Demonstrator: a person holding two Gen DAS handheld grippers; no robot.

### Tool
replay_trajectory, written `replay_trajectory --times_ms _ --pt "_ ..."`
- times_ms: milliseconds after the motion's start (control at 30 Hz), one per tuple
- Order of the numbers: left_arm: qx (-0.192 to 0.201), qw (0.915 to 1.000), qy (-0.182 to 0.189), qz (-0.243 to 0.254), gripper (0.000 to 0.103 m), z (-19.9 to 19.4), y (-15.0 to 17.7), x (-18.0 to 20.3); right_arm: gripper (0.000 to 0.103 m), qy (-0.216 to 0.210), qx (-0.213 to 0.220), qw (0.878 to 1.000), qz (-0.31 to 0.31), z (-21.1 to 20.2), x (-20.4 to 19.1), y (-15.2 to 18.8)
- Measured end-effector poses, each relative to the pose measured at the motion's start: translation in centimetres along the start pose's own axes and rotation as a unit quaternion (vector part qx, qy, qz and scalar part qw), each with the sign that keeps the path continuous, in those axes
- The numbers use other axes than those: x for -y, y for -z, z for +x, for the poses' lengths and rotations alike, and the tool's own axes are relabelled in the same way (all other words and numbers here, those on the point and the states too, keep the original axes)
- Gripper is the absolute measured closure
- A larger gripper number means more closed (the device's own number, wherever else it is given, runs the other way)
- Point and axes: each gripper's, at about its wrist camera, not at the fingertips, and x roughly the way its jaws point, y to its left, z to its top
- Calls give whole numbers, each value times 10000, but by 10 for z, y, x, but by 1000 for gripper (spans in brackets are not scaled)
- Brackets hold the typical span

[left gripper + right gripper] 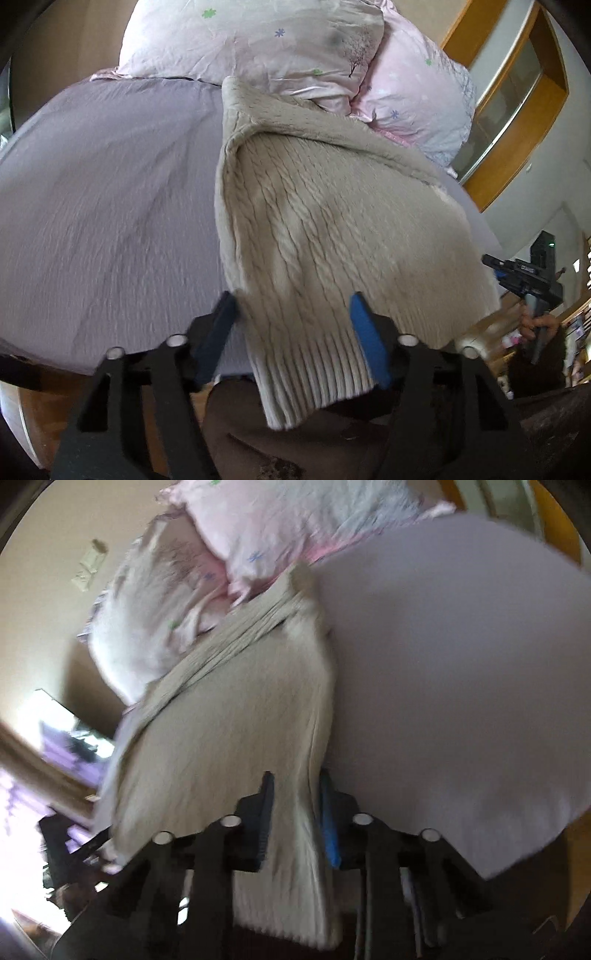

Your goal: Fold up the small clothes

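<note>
A beige cable-knit sweater (pixel 332 221) lies on a lilac bed sheet (pixel 110 206), its ribbed hem hanging over the near bed edge. My left gripper (pixel 295 332) is open, its blue pads on either side of the hem. The right gripper shows in the left wrist view (pixel 532 277) at the far right, held in a hand. In the blurred right wrist view my right gripper (pixel 295 812) is nearly closed on the sweater's edge (pixel 229 738), cloth pinched between the pads.
Pink floral pillows (pixel 266 48) lie at the head of the bed behind the sweater. A wooden-framed cabinet (pixel 517 103) stands to the right. The lilac sheet (pixel 461 683) stretches to the right in the right wrist view.
</note>
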Motion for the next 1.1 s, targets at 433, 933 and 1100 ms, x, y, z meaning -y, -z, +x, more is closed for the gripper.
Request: replay_trajectory --times_ms 433,933,1100 --pt "135 9959 886 -151 95 -5 -26 -4 95 -1942 535 9794 156 -16 -12 -24" --pt "789 9687 822 -2207 92 139 -246 -97 85 -685 1283 9740 1735 139 -2 -240" --pt "919 9666 790 -2258 42 111 -227 -106 23 -1018 1900 9668 1376 122 -1 -225"
